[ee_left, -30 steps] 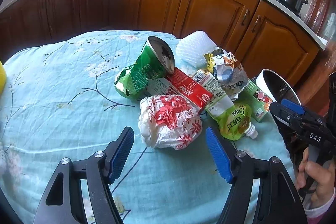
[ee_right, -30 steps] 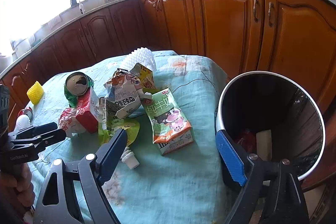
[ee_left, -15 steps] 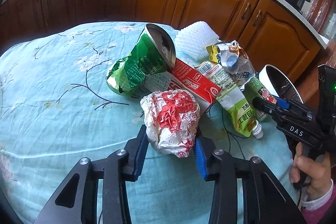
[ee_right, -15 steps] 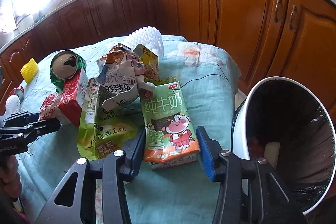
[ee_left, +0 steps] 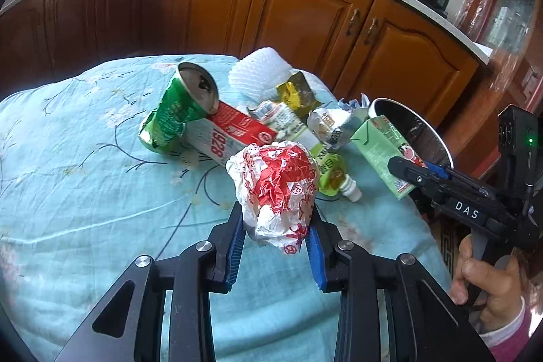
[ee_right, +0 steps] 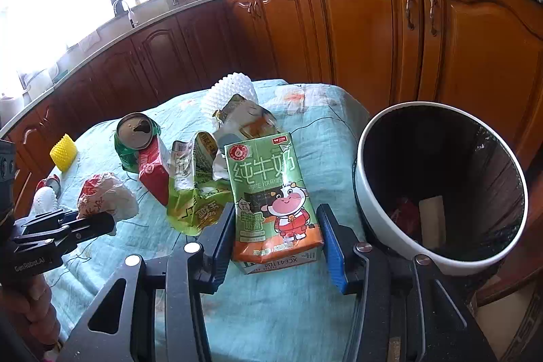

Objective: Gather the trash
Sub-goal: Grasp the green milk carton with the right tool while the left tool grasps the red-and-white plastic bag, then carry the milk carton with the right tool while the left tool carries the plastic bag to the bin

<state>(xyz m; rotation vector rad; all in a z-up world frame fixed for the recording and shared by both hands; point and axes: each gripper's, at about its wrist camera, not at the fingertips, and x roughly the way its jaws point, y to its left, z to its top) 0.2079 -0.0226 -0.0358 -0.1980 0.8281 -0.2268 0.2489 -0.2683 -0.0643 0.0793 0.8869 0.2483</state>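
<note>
On the light blue floral tablecloth (ee_left: 85, 192), the crushed green can (ee_left: 176, 114) lies tipped against the red-and-white carton (ee_left: 230, 134), both where they were half a second ago. Nearer the camera, the left gripper (ee_left: 275, 246) is clamped on the crumpled red-and-white wrapper (ee_left: 276, 189), its blue pads pressed into the paper on either side; a second ago those fingers stood wide apart around the wrapper, and now the wad sits higher in the left wrist view, apparently raised off the cloth, though its underside is hidden. Behind it the white foam net (ee_left: 259, 75), the yellow-green spouted pouch (ee_left: 331, 172) and the silvery snack bag (ee_left: 331, 126) remain heaped together. To the right, the right gripper (ee_right: 276, 236) has closed in on the green milk carton (ee_right: 271, 192), whose base lies between the blue pads; the left pad touches the carton's edge, while on the right side I cannot tell whether there is contact. In the left wrist view the carton looks tilted up from the cloth, which it was not a second ago. Just beside the table's right edge stands the white trash bin (ee_right: 380, 219), black-lined, with a pale stick-like piece and something red at its bottom.
</note>
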